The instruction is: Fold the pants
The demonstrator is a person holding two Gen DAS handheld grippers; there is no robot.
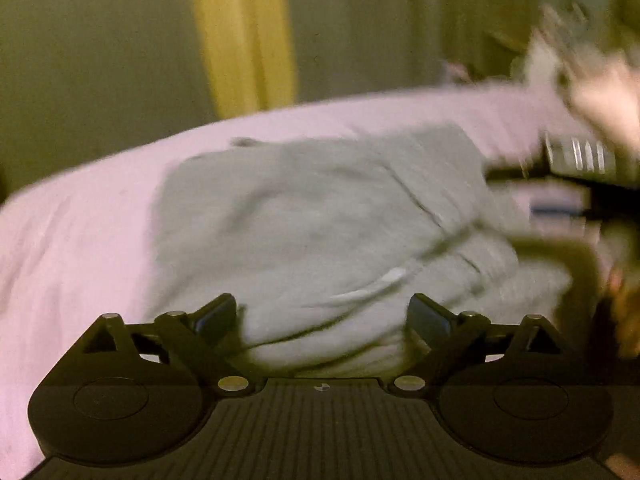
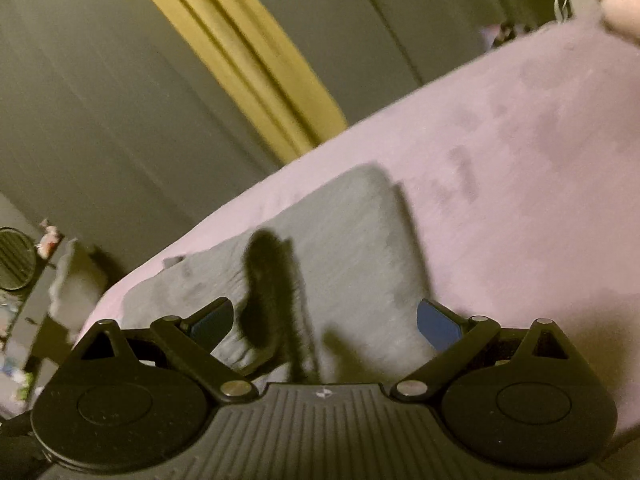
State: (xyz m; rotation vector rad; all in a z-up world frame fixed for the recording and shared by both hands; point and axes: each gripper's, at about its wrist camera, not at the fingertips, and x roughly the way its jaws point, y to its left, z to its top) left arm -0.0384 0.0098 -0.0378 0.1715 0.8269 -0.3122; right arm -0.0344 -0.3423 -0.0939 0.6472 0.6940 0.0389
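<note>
Left gripper [image 1: 322, 316] was wide open, empty; gray pants [image 1: 320, 224] lay bunched on the pink bed [image 1: 80, 232] just ahead of its fingers. Right gripper [image 2: 324, 320] also open w/ nothing held, pants ahead. Prob. between folds; next needs regrip on an edge.

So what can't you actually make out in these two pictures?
- Pants, left wrist view: motion blur hides the seams, and the left gripper covers the near edge.
- Right gripper, left wrist view: smeared and cut by the right edge.
- Dark streak on the pants, right wrist view: too blurred to identify.
- Clutter beside the bed, right wrist view: too small and blurred.
</note>
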